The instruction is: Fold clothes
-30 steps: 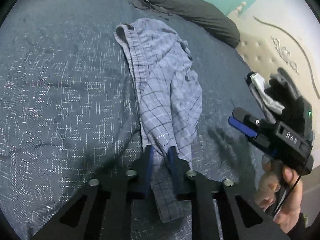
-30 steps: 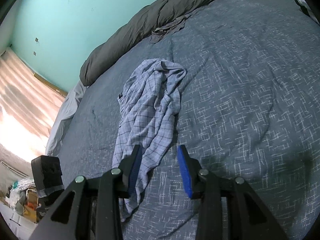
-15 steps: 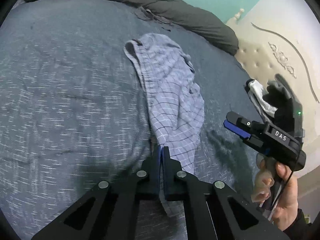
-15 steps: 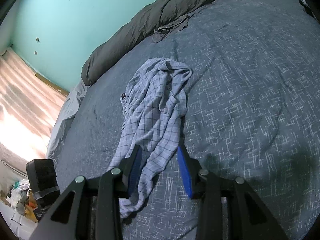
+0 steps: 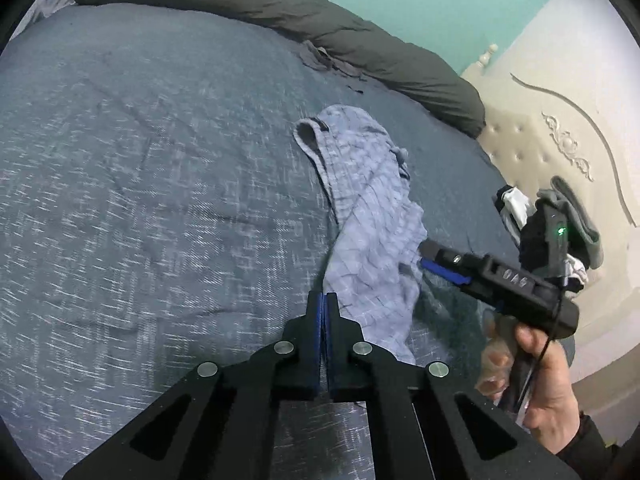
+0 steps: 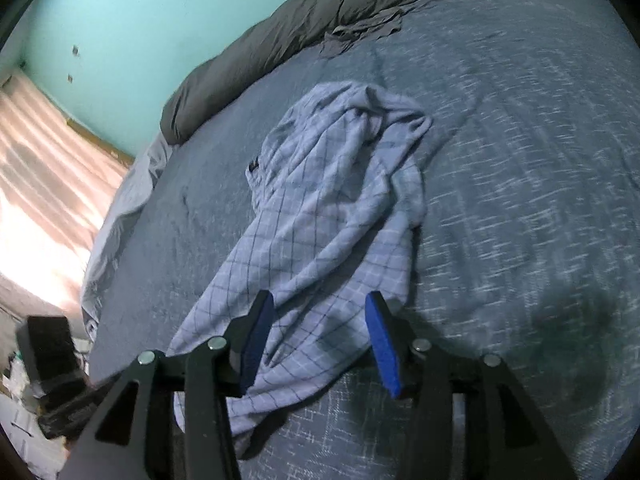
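Note:
A light blue checked garment point(image 5: 372, 216) lies crumpled in a long strip on the dark blue bedspread point(image 5: 160, 200). My left gripper point(image 5: 323, 304) is shut on the garment's near edge, and the cloth stretches away from its tips. In the right wrist view the same garment point(image 6: 328, 208) runs toward me, and my right gripper point(image 6: 319, 304) is open, with its blue pads on either side of the garment's near part. The right gripper point(image 5: 436, 258), held in a person's hand point(image 5: 548, 392), also shows in the left wrist view, with its tips at the garment's right edge.
A rolled dark grey duvet point(image 5: 320, 28) lines the far side of the bed, with a cream padded headboard point(image 5: 560, 148) to the right. Small clothes point(image 5: 576, 216) are piled near the headboard. A black box point(image 6: 48, 348) sits off the bed's left side.
My left gripper shut on the garment's near edge and drew back, lifting the cloth. My right gripper moved in over the garment and now straddles it, still open.

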The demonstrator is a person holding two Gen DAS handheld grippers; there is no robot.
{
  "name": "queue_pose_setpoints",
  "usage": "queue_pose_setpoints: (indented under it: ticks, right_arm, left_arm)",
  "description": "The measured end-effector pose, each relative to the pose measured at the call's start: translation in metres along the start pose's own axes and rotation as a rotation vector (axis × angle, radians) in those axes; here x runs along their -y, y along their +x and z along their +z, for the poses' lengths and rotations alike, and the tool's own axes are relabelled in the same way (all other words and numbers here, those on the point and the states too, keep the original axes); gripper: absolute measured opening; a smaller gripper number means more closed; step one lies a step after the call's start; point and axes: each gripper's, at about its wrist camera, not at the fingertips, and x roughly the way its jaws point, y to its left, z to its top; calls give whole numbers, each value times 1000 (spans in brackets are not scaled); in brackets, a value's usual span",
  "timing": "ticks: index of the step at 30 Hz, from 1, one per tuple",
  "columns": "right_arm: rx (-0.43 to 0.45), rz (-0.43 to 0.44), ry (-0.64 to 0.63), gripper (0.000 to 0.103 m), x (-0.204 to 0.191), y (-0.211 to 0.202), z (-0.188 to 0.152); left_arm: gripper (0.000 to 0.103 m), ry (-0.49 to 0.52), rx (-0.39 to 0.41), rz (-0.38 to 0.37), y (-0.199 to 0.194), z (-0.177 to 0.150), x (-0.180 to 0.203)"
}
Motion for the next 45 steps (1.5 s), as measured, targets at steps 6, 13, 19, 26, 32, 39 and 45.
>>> queue_pose_setpoints:
  ticks: [6, 13, 19, 26, 32, 39, 45]
  right_arm:
    - [-56, -7, -81, 6, -13, 12, -9]
    - [-23, 10, -46, 4, -2, -7, -9]
    - [7, -4, -2, 6, 20, -39, -11]
    - [10, -13, -20, 6, 29, -61, -18]
    - [32, -1, 10, 6, 35, -66, -11]
    - [45, -18, 47, 39, 31, -48, 4]
    - [74, -17, 97, 42, 36, -30, 20]
  left_arm:
    - [0, -29, -13, -19, 0, -2, -6]
    - [5, -28, -103, -80, 14, -14, 7]
    - [23, -21, -158, -93, 28, -25, 20]
    - [10, 6, -206, -86, 48, -34, 33]
    - [4, 53, -136, -28, 29, -26, 33]
    - [4, 27, -86, -16, 6, -21, 10]
    - [4, 21, -54, -12, -9, -18, -4]
